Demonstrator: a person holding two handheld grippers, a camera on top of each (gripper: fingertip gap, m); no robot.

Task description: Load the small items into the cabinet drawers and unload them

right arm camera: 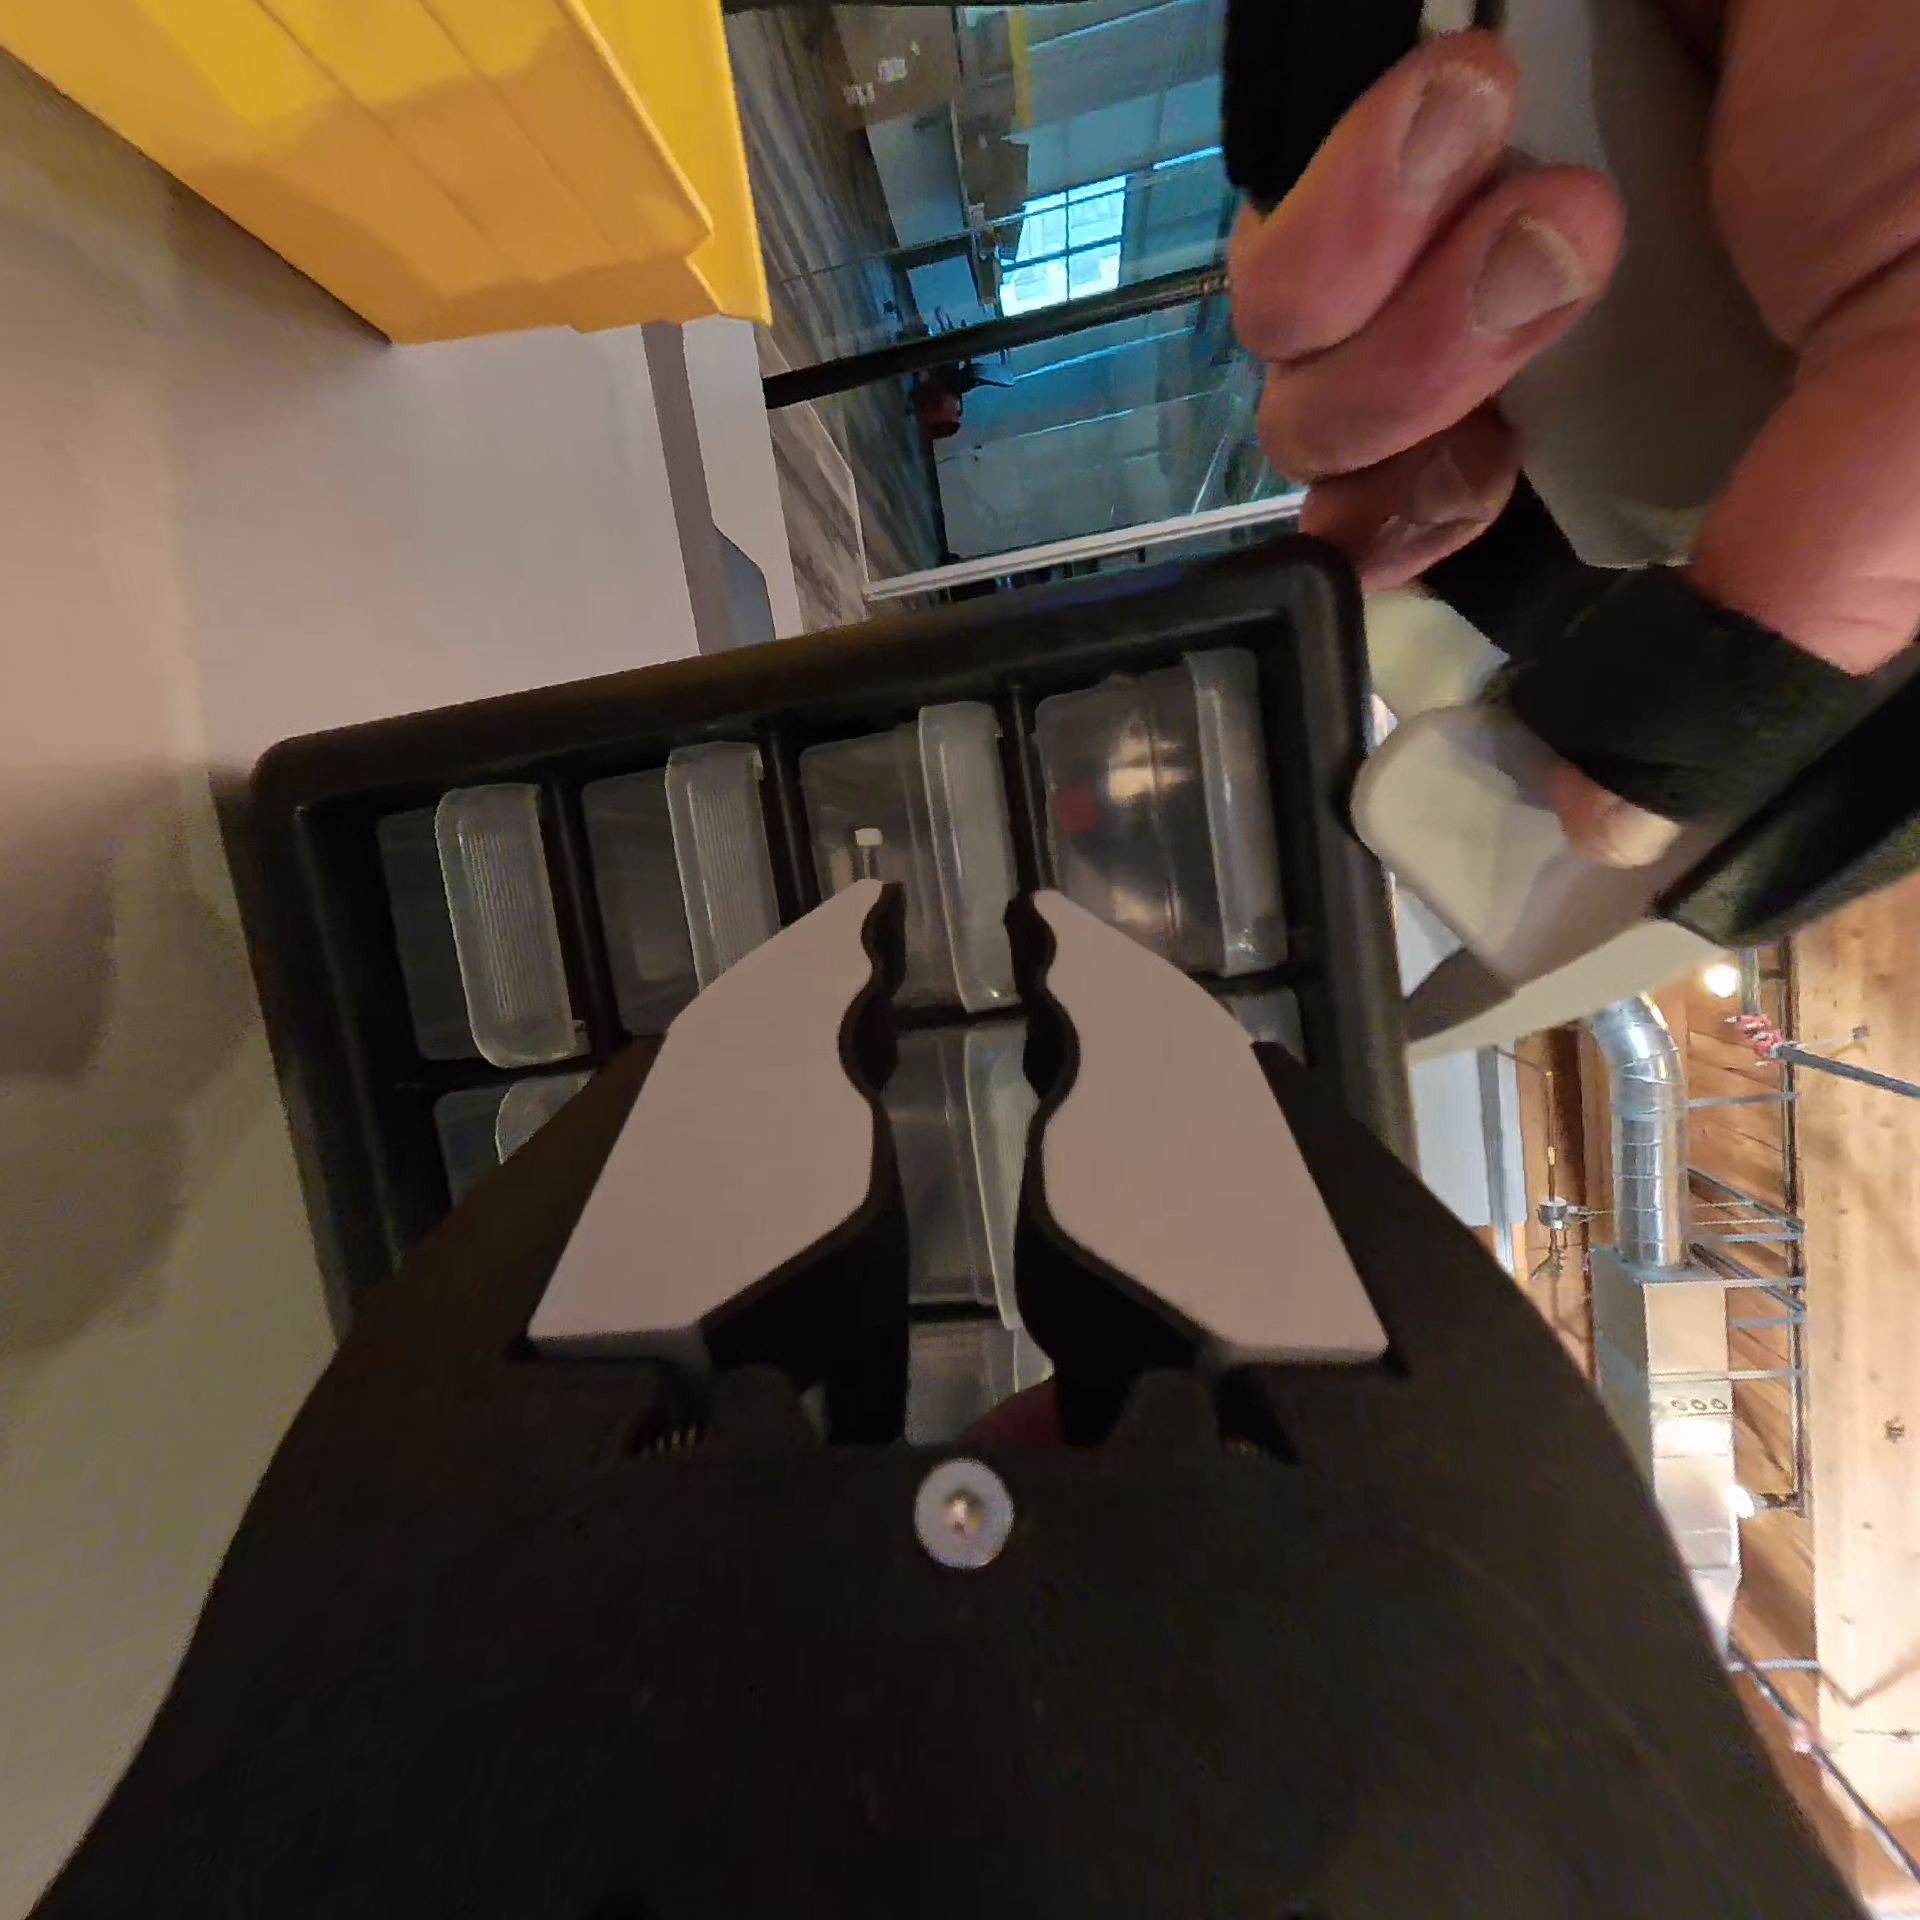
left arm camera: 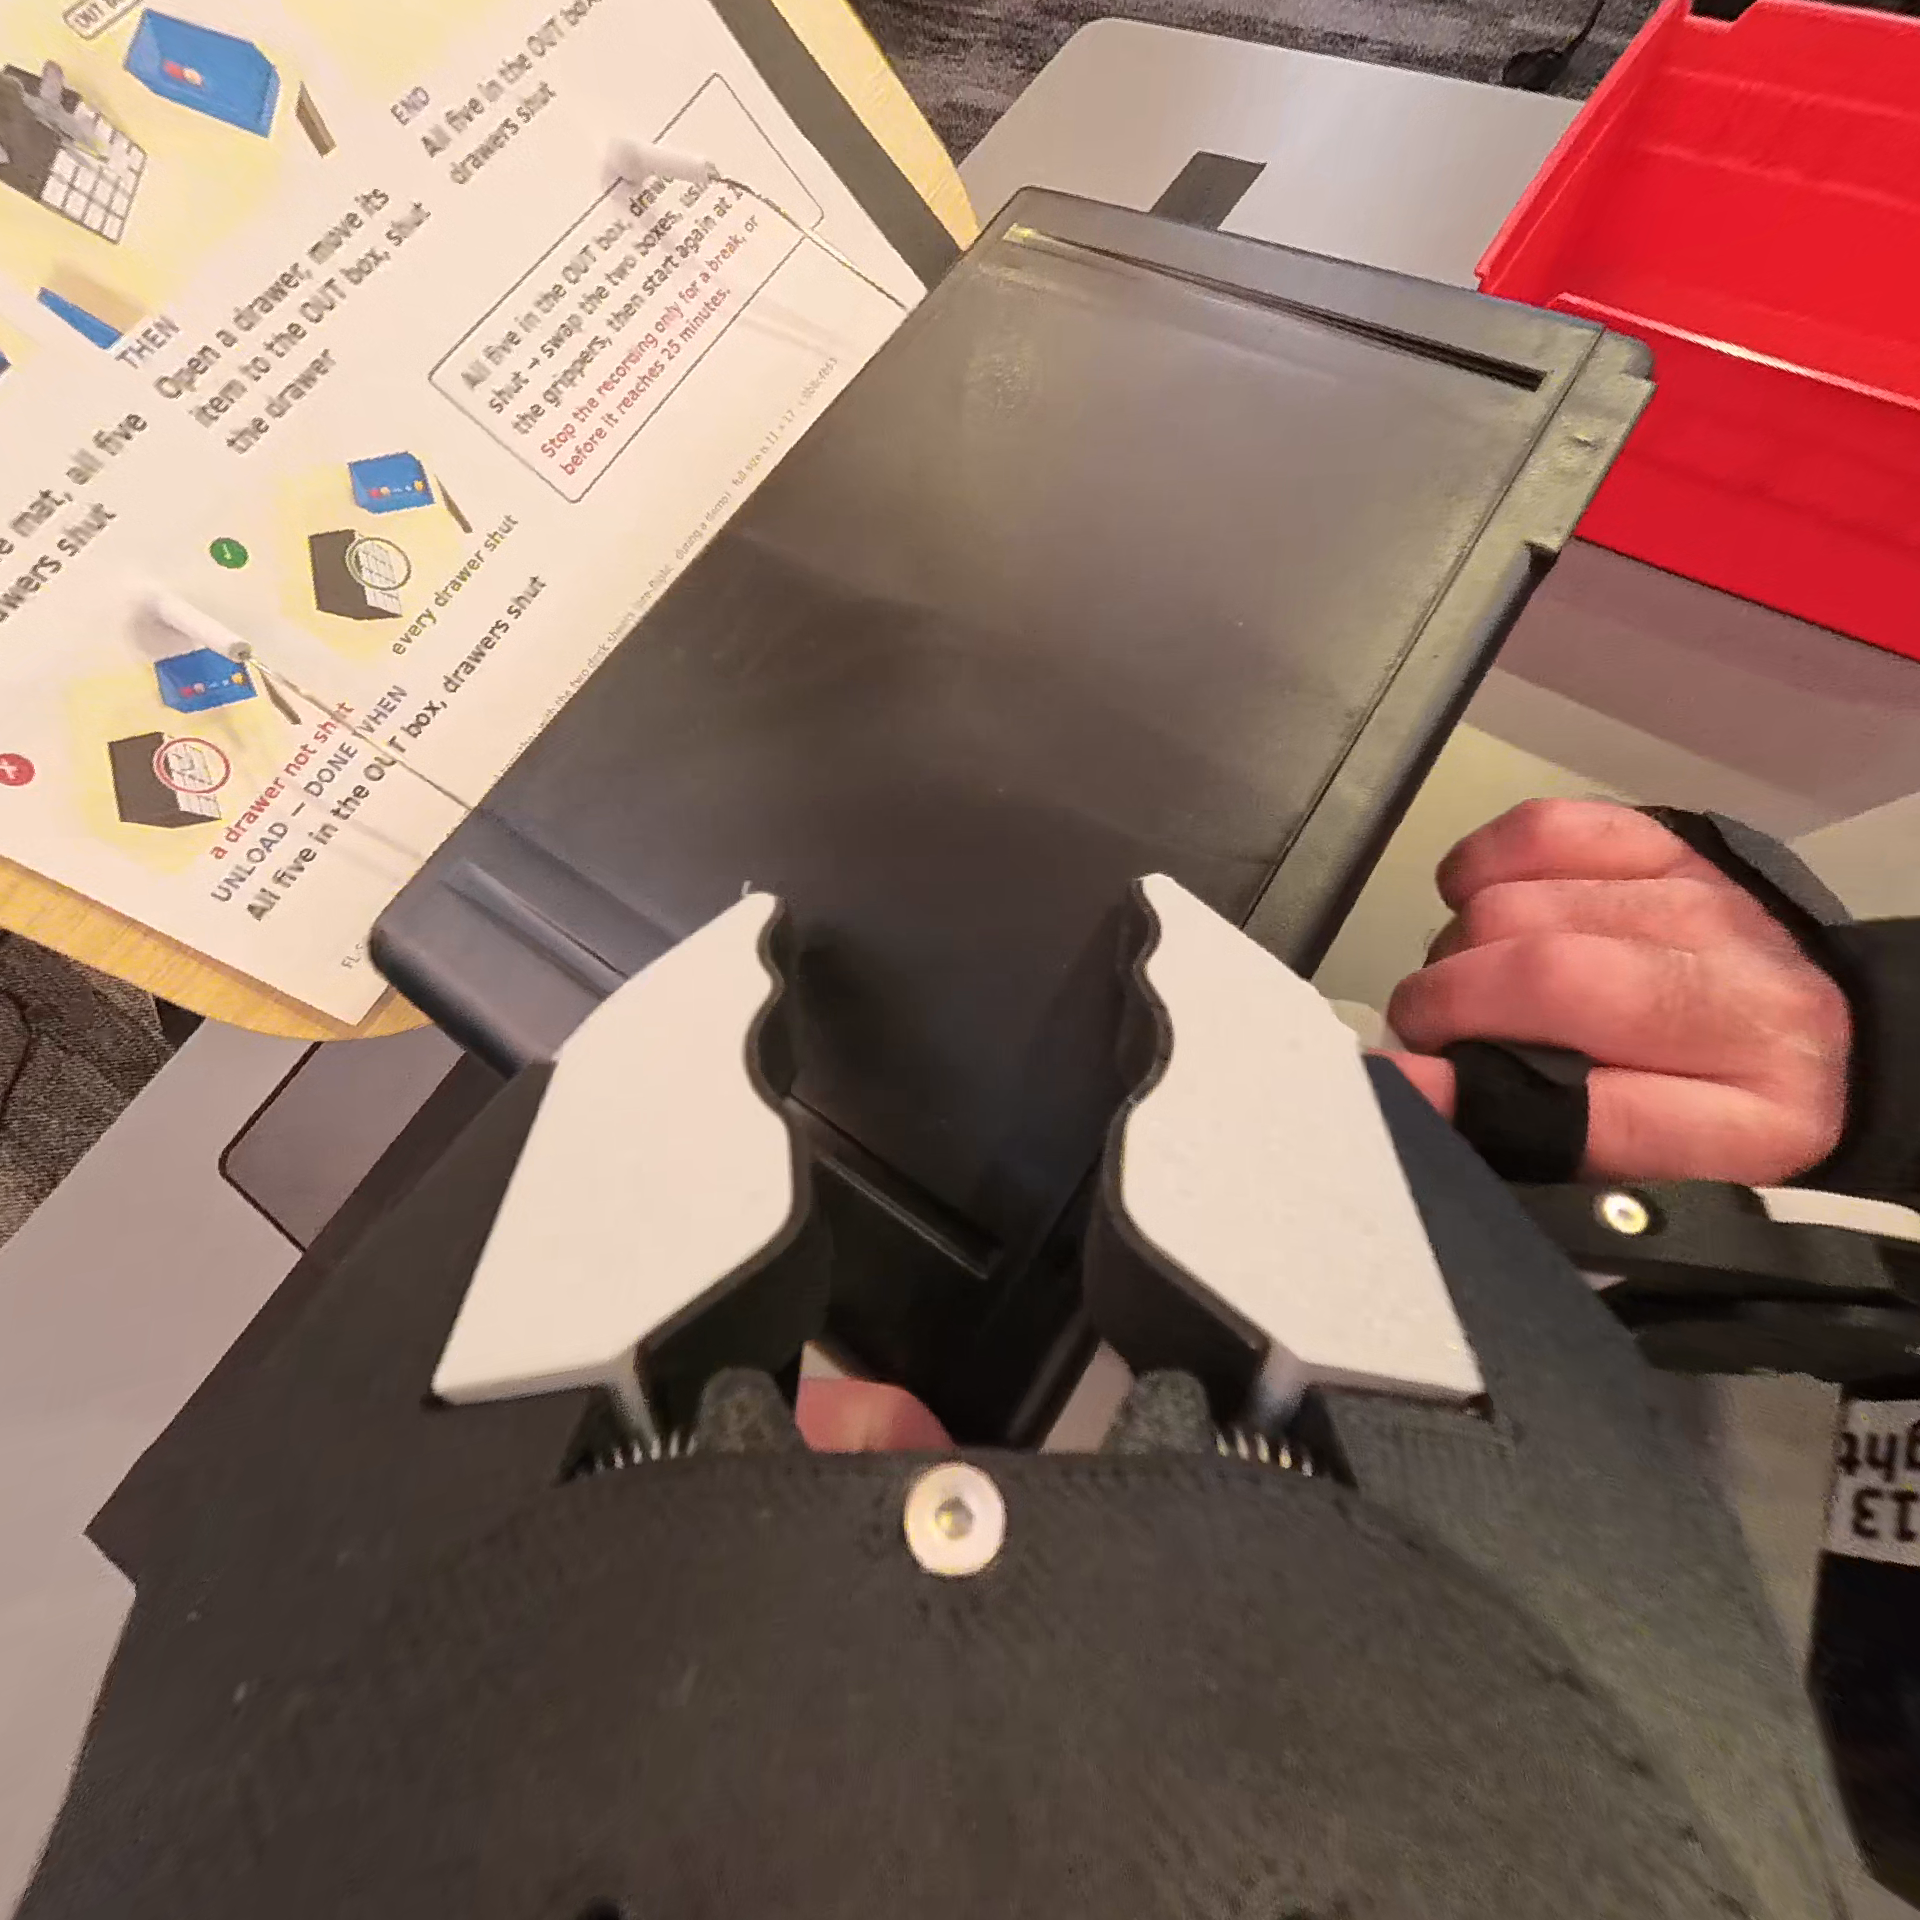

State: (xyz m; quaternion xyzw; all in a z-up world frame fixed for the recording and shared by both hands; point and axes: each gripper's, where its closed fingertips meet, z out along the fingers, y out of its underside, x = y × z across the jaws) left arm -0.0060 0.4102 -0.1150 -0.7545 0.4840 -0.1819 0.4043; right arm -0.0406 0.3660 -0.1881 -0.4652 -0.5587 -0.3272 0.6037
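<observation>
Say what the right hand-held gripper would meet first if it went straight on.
Probably the handle of a clear drawer in the black cabinet: the open right hand-held gripper frames it. Depth is unclear.

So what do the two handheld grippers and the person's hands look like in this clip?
Both match: the left gripper and right gripper have a matte black, rough-textured body, two flat pale grey fingers with wavy black inner edges, small springs at the base and one silver screw in the middle. The person's hand shows a black sleeve and a black strap round one finger.
</observation>
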